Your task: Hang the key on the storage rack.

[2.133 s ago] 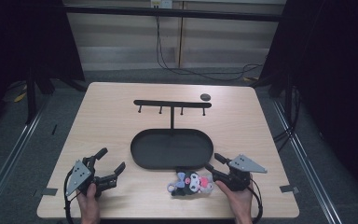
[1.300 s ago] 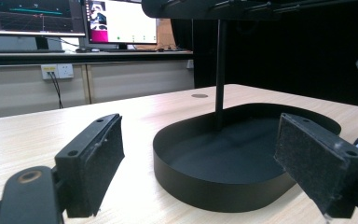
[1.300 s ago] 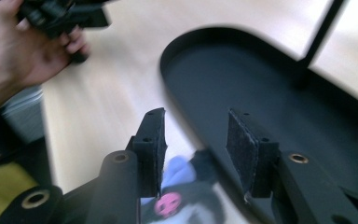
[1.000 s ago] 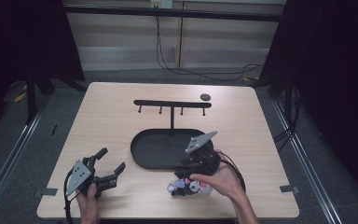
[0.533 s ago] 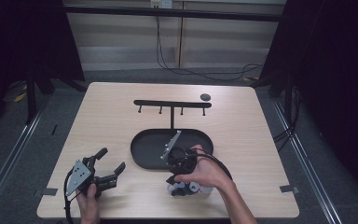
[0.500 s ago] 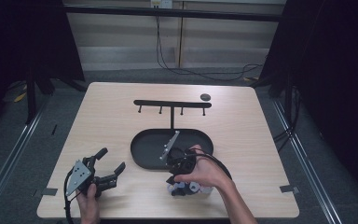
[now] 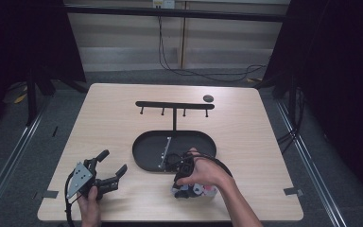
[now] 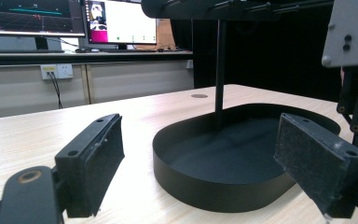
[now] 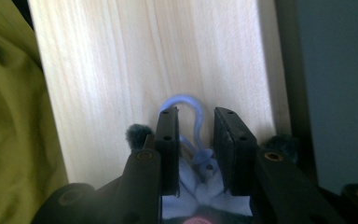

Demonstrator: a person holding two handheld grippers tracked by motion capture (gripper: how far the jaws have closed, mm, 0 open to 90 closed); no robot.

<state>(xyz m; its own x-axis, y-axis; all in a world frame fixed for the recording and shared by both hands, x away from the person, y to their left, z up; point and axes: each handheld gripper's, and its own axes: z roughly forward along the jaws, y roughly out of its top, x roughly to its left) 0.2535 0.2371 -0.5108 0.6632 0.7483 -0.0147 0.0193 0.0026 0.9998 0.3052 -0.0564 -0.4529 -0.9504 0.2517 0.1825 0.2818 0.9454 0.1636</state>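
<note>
Two claws: one in each of the person's hands, both near the front edge of the table [image 7: 123, 113].
Right claw [image 9: 195, 140]: its jaws have just been closing. A pale blue loop [image 9: 186, 103] sits between them, with a bit of room on each side. I cannot tell if the pads press it yet.
Small toy [image 7: 196, 190]: it lies on the table, just in front of the black tray. In the high view the right hand [image 7: 203, 171] covers most of it, so its shape is hard to make out.
Toy in the right gripper view: a white and pink part [image 9: 200, 205] peeks out low between the jaws, cut off at the bottom.
Left claw [image 7: 108, 165]: released, jaws wide apart, nothing between them, well apart from the toy.
Black tray [image 8: 191, 177]: oval, just ahead of the left claw.
Hook rack [image 7: 175, 105]: its post rises from the tray. In the left gripper view its top is cut off.
</note>
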